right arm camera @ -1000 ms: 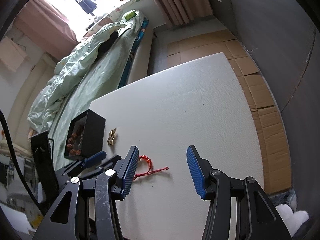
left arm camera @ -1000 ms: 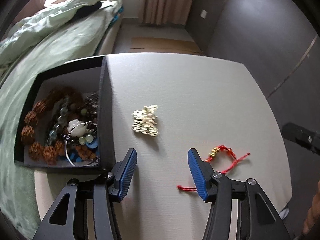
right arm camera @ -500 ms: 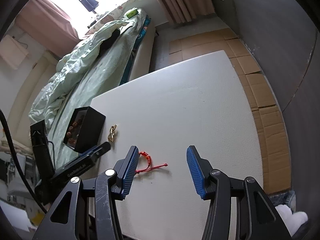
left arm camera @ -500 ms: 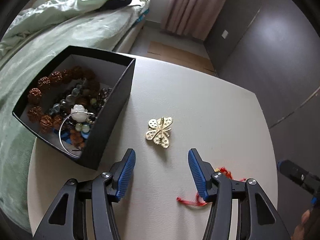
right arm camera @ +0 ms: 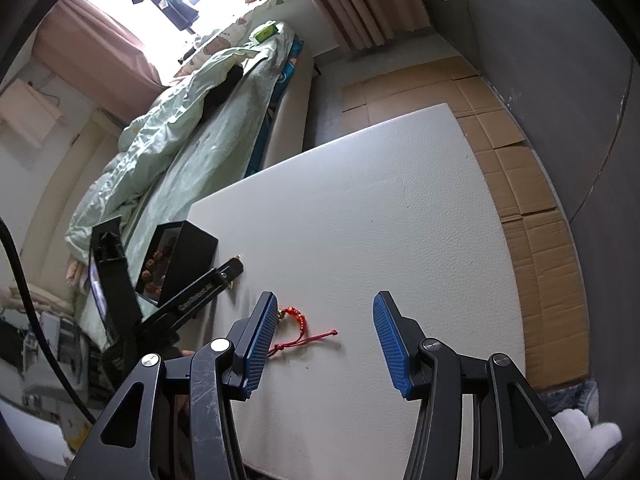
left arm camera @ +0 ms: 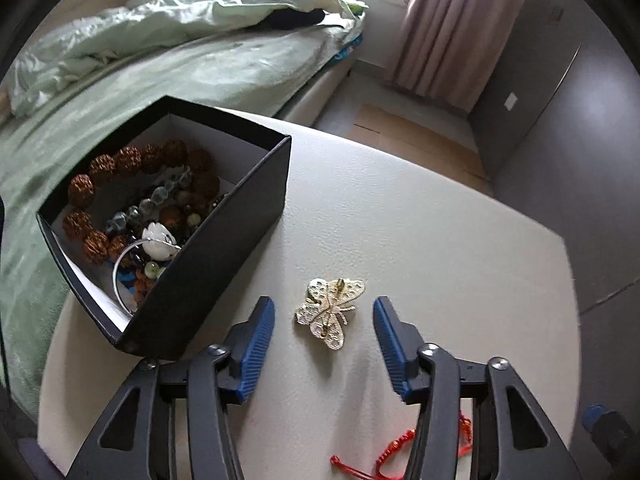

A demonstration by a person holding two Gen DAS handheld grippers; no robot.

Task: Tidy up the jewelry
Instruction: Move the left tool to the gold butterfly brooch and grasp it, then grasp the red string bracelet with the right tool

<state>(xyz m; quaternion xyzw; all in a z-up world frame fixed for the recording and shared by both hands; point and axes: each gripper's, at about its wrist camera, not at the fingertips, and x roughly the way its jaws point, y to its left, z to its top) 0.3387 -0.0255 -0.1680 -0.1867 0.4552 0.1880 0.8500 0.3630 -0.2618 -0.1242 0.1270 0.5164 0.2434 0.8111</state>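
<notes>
A gold butterfly brooch [left arm camera: 330,313] lies on the white table [left arm camera: 420,240], between the blue pads of my open left gripper [left arm camera: 324,316]. A black box [left arm camera: 224,248] of bead bracelets stands to its left, and shows in the right wrist view [right arm camera: 188,256] too. A red cord bracelet [right arm camera: 298,326] lies on the table, partly behind the left finger of my open, empty right gripper [right arm camera: 324,328]; in the left wrist view the red cord bracelet [left arm camera: 384,450] is under the right finger. The left gripper [right arm camera: 208,284] reaches past the box toward the brooch.
A bed with a green quilt [left arm camera: 160,60] runs along the table's left side. Flattened cardboard [right arm camera: 520,184] covers the floor to the right. Pink curtains [left arm camera: 444,28] and a dark wall stand beyond the table's far edge.
My left gripper has moved forward and turned left, so the brooch now sits between its pads. The red bracelet has slipped under its right finger. The right gripper has barely moved.
</notes>
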